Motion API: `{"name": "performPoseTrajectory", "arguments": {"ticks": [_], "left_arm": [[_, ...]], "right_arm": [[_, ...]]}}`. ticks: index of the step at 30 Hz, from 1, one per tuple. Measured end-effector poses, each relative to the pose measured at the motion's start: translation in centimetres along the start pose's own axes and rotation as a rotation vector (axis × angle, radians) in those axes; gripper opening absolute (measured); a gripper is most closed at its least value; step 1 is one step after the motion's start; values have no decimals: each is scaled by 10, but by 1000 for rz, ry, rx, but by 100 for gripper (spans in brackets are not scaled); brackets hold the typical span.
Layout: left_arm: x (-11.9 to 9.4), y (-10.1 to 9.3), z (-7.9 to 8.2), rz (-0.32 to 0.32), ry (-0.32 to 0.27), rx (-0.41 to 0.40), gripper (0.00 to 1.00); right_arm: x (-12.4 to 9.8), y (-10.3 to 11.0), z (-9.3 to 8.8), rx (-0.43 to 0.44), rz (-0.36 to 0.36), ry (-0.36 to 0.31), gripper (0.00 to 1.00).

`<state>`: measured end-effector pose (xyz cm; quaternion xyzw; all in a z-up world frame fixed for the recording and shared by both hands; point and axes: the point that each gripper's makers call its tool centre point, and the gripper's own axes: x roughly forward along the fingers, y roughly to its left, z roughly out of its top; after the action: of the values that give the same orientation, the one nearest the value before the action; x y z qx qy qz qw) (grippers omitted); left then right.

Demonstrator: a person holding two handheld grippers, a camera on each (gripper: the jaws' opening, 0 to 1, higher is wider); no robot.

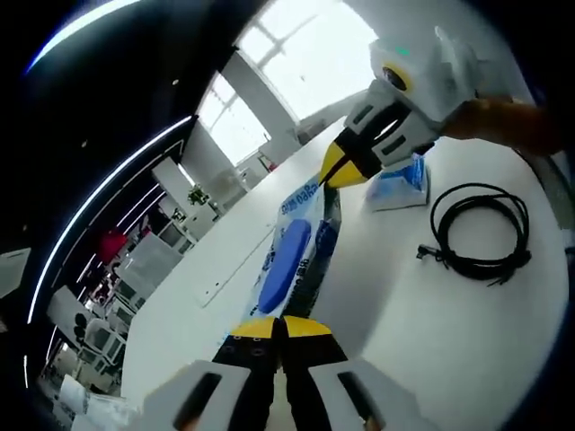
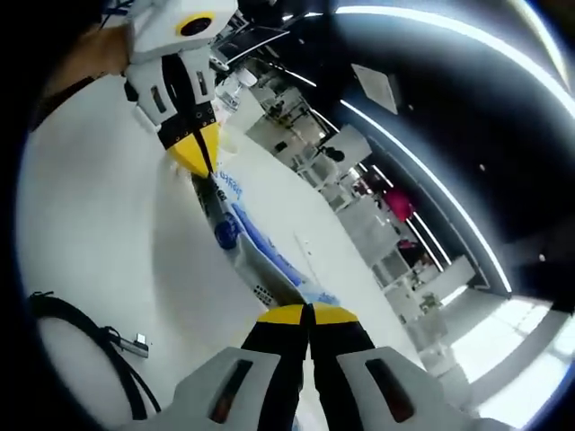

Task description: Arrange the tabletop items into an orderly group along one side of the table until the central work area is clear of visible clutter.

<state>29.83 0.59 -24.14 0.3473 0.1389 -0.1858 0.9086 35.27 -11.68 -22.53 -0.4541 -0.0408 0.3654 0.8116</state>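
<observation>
Grippers pinch opposite ends of a blue packet (image 1: 296,247): left gripper (image 1: 280,329) has its jaws pressed on the near end, right gripper (image 1: 340,171) on the far end. Packet is stretched between them above the white worktop (image 1: 413,323). Right of it lie a tissue pack (image 1: 400,184) and a coiled black cable (image 1: 481,233).

- A white table (image 1: 467,332) spreads across the lower right of the left gripper view and the left half of the right gripper view.
- Large bright windows (image 1: 305,54) glow at the top centre of the left gripper view, split by pale frames.
- Long light strips (image 1: 99,197) curve over a dark ceiling at that view's left.
- In the right gripper view, light strips (image 2: 422,184) arc across the upper right.
- White desks and shelving (image 2: 359,180) crowd the room's centre.
- A pink object (image 2: 398,203) sits among them; what it is cannot be told.
</observation>
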Motion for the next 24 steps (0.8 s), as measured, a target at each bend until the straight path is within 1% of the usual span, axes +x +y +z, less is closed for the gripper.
{"name": "performPoseTrajectory", "arguments": {"ticks": [3, 7, 14, 17, 24], "left_arm": [[-5, -2, 6, -2, -14, 10, 0], [-9, -7, 11, -8, -26, 21, 0], [-12, -17, 17, -28, -48, 39, 0], [-12, -25, 17, -33, -50, 60, 0], [-12, -34, 15, -50, -60, 59, 0]], "right_arm": [[-8, -3, 2, -1, -12, 1, 0], [-19, -4, 3, 4, -26, 0, 0], [-39, 3, -1, 17, -39, 6, 0], [-48, 8, -4, 14, -42, 11, 0], [-58, 18, -9, 14, -48, 24, 0]]}}
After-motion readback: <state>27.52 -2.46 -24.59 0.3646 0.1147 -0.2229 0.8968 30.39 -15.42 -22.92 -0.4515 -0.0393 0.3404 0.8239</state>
